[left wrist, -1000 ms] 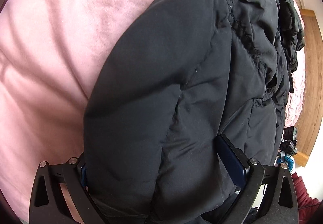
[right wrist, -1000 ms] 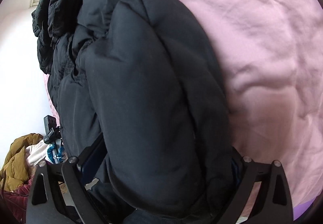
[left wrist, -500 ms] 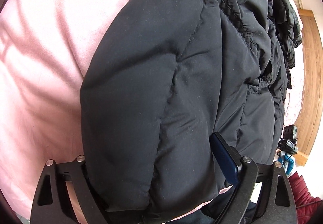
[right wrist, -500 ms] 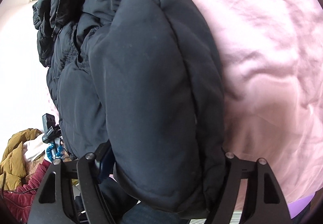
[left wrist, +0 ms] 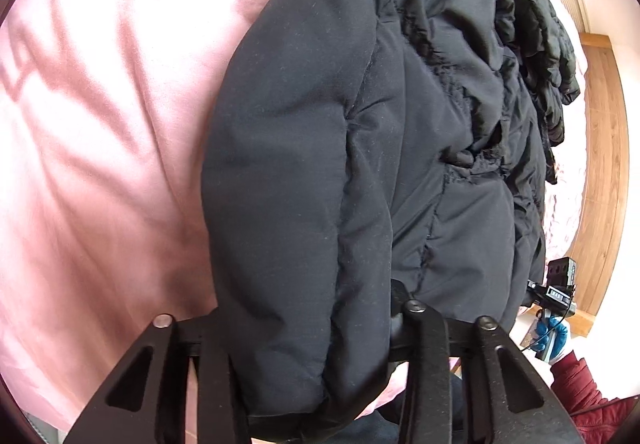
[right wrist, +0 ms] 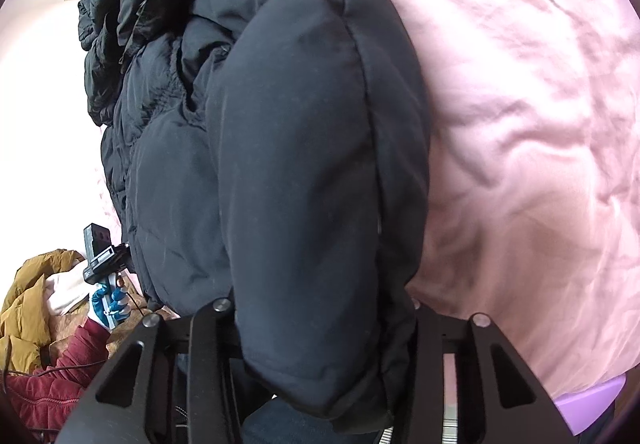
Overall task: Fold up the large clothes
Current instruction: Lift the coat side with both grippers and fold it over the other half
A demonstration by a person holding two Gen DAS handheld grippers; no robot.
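A large black puffer jacket (left wrist: 360, 148) lies stretched across a pink bed sheet (left wrist: 100, 124). My left gripper (left wrist: 304, 324) is shut on a padded fold at the jacket's near edge, the fabric bulging between the jaws. My right gripper (right wrist: 320, 324) is shut on another thick fold of the same jacket (right wrist: 304, 164), which fills the gap and hides the fingertips. The far end of the jacket is bunched and crumpled in both views.
The pink sheet (right wrist: 520, 124) spreads to the right in the right wrist view. A wooden panel (left wrist: 600, 164) stands at the right in the left wrist view. A mustard jacket and white cloth (right wrist: 36, 296) lie heaped at lower left. The other gripper (right wrist: 102, 256) shows beyond the jacket's edge.
Both grippers have closed in tighter on the jacket's near edge and drawn back, so the folds now bulge up between the jaws and the blue pads are hidden.
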